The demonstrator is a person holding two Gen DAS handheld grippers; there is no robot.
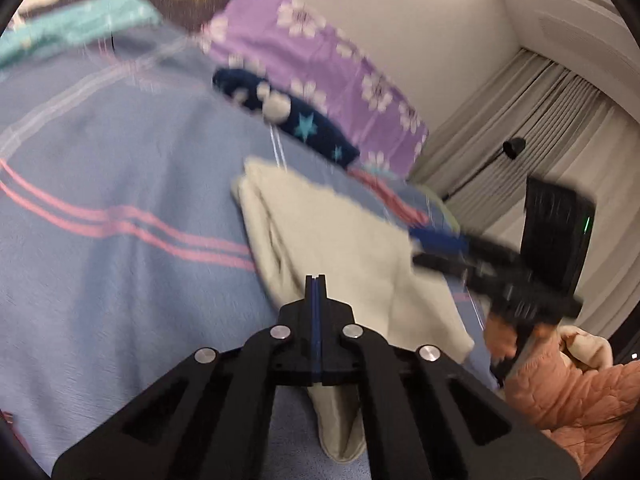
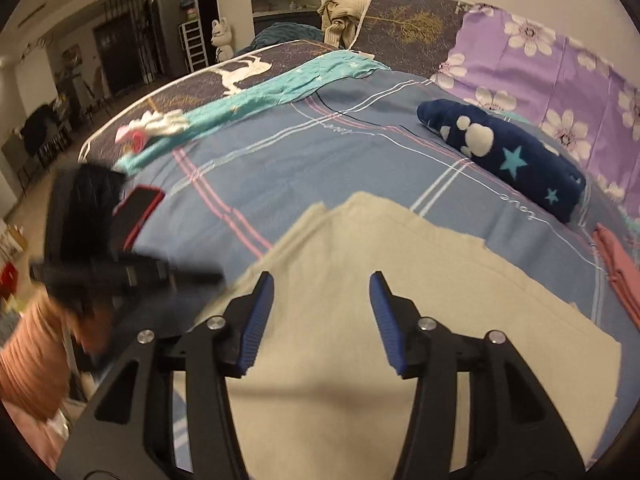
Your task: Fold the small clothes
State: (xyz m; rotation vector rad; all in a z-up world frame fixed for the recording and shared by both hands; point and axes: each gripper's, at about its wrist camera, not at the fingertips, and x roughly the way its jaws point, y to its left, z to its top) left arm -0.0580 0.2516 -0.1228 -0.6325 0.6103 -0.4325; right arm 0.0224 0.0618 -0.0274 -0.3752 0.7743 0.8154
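Left gripper [image 1: 315, 280] pinches the cream cloth [image 1: 332, 240], which stretches toward one o'clock (blurred); right gripper [image 2: 322, 280] hovers spread above it.

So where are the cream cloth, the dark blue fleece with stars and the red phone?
cream cloth [image 2: 360, 280]: right wrist view, its flat middle.
dark blue fleece with stars [image 2: 516, 160]: right wrist view, beside a pale star.
red phone [image 2: 136, 212]: right wrist view, its dark screen.

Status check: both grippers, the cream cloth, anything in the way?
Left gripper shut on cream cloth, lifting a fold. Right gripper open above the cloth, holding nothing. Navy star-print garment lies beyond on the bedsheet, apart from the cloth.
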